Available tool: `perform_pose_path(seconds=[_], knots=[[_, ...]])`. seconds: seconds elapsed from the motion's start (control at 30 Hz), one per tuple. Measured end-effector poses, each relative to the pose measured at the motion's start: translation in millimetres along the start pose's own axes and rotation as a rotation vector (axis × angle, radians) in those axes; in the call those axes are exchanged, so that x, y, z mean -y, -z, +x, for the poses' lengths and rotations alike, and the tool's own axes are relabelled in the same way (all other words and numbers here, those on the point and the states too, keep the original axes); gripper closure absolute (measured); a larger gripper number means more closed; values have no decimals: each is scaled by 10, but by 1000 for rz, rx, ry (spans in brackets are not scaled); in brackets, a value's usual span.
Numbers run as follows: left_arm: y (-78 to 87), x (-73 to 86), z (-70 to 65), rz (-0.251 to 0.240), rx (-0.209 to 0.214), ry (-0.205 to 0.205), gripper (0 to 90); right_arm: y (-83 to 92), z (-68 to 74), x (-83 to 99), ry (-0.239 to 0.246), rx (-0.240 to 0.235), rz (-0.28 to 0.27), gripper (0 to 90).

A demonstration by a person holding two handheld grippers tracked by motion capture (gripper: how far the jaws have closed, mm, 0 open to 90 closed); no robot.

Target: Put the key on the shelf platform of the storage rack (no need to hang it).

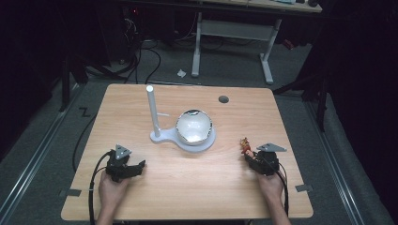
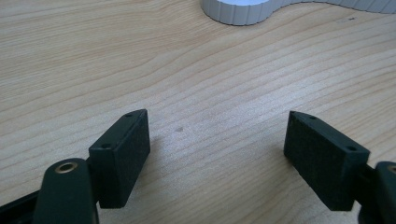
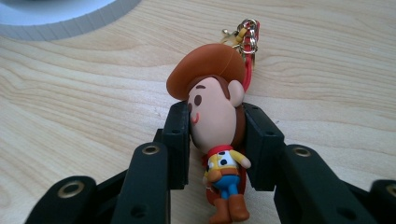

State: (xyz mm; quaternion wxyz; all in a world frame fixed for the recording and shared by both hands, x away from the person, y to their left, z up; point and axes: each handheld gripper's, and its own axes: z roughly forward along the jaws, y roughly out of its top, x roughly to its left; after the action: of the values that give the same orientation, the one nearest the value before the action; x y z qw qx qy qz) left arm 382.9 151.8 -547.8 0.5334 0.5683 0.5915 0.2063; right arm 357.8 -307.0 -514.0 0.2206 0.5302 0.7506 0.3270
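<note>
Resting between hand-held gripper (image 3: 217,140) pads: cowboy keychain (image 3: 215,116).

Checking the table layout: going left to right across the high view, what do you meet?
Left gripper → white post → bowl → cowboy keychain → right gripper.

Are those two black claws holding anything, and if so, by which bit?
The right gripper clamps a small cowboy figure keychain with a brown hat by the sides of its head. The left gripper is open, holding nothing.
</note>
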Motion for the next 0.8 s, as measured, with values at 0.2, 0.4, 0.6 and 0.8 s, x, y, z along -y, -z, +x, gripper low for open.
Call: perform_pose_path(seconds=[0.2,0.4,0.6,0.8], knots=[[0,0,0,0,0,0,229,146,-15,-56,13,-10,-23,664],[0,0,0,0,0,0,229,258,38,-150,44,-19,-49,664],[0,0,0,-1,0,1,229,341,82,-222,55,-43,-74,664],[0,0,0,0,0,0,229,402,142,-289,70,-70,-86,664]])
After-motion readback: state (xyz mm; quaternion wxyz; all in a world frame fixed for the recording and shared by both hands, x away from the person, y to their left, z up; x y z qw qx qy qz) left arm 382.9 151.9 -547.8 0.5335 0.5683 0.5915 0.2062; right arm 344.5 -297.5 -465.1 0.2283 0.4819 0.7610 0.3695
